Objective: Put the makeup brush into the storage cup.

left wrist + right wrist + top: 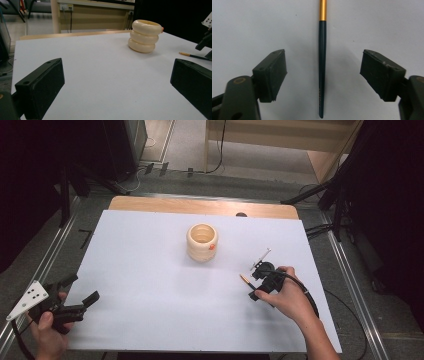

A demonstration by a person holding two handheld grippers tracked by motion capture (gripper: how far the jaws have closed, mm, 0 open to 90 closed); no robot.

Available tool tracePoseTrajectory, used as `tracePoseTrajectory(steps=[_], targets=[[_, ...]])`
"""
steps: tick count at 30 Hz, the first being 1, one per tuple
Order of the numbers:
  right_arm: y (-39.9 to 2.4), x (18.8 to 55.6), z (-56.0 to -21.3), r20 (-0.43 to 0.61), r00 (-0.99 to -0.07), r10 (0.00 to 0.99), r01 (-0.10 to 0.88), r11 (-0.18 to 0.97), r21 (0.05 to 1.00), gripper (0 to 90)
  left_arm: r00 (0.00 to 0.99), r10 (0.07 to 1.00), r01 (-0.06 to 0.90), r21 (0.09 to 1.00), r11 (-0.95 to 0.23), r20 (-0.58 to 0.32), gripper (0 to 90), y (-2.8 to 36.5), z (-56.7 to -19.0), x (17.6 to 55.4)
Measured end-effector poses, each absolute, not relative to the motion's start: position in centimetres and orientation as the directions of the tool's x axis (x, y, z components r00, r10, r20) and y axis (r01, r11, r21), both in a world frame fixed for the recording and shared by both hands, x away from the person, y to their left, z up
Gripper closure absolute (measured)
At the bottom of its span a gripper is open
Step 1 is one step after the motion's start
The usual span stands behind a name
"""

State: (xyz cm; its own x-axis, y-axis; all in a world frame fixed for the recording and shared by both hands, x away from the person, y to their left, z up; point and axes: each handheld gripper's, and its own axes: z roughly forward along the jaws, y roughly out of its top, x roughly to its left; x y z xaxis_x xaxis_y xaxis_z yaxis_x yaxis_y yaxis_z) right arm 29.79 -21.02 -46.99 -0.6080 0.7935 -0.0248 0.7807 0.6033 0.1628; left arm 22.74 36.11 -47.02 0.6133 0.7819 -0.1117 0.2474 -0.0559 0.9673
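A thin brush [322, 62] with a dark handle and a gold ferrule lies flat on the white table. My right gripper [323, 75] hovers over it, jaws apart on either side of the handle and clear of it. From above, the right gripper [261, 282] sits right of centre, with the brush's gold end [244, 279] poking out to its left. A cream ribbed cup [202, 241] stands upright near the table's middle. My left gripper [80, 292] rests at the front left edge, jaws wide with nothing between them. In the left gripper view the cup [144, 36] stands ahead and the brush [193, 56] lies at the right.
The white table sheet [150, 270] covers most of a wooden top. A cable [305, 292] trails from the right gripper over the hand. Dark stands and floor rails flank the table on both sides.
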Motion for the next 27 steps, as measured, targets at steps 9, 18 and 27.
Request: tracePoseTrajectory(steps=[9,18,27], targets=[[-20.4,30.4,-47.3,0.005,-0.608,0.794,0.790,0.604,0.103,41.7,0.618,0.779,0.249,0.967,-0.061,-0.110,0.0,35.8,-47.0,22.7],[-20.0,30.7,-47.1,0.007,-0.615,0.788,0.785,0.612,0.090,49.3,0.618,0.780,0.250,0.966,-0.074,-0.100,0.0,35.4,-47.0,22.7],[-19.2,31.3,-47.1,-0.019,-0.632,0.775,0.773,0.632,0.052,51.8,0.613,0.784,0.255,0.964,-0.072,-0.103,0.0,35.4,-47.0,22.7]])
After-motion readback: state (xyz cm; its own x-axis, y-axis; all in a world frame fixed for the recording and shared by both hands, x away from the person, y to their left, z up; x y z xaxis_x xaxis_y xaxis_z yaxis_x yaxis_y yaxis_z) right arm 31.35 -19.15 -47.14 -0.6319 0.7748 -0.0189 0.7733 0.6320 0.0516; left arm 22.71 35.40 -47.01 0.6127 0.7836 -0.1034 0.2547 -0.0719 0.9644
